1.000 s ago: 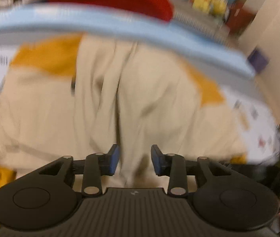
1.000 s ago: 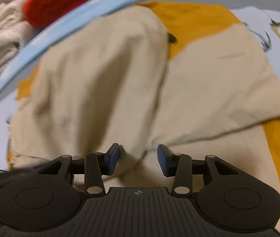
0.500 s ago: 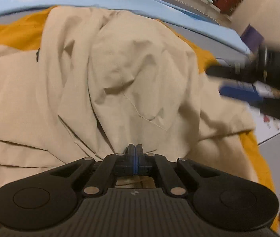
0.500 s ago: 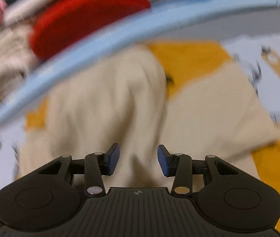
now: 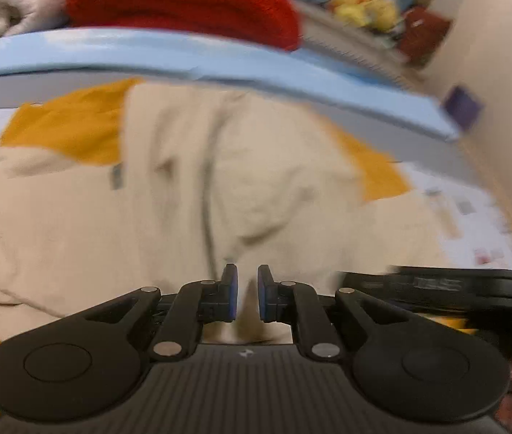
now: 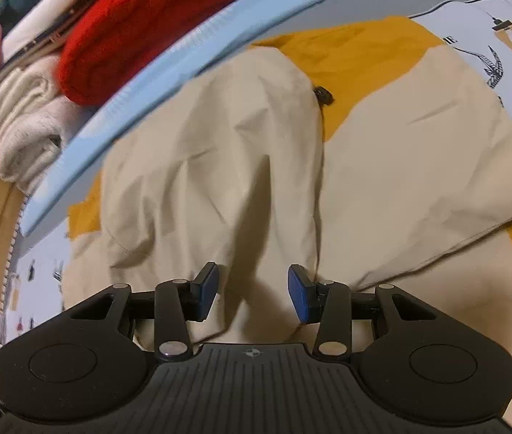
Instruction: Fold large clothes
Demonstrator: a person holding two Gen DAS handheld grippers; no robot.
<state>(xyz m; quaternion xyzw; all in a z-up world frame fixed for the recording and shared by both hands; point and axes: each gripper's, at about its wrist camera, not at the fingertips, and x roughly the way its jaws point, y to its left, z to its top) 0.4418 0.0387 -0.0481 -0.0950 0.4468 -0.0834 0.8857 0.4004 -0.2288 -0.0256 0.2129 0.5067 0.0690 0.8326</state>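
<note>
A large beige and mustard-yellow garment (image 5: 241, 195) lies spread and partly folded on a printed white surface; it also shows in the right wrist view (image 6: 220, 166). My left gripper (image 5: 247, 291) hovers over its near edge, jaws slightly apart with nothing between them; this view is blurred. My right gripper (image 6: 252, 289) is open and empty over the near beige fold. The right gripper's black body (image 5: 436, 289) shows at the right of the left wrist view.
A light blue raised edge (image 5: 220, 61) borders the far side of the surface (image 6: 509, 11). Beyond it lie a red knit (image 6: 147, 25) and folded cream clothes (image 6: 17, 126). Yellow plush toys (image 5: 364, 3) sit at the far right by a wall.
My left gripper was shut on the beige cloth half a second ago and has now opened a little and pulled back. My right gripper stayed open and dropped closer to the garment.
</note>
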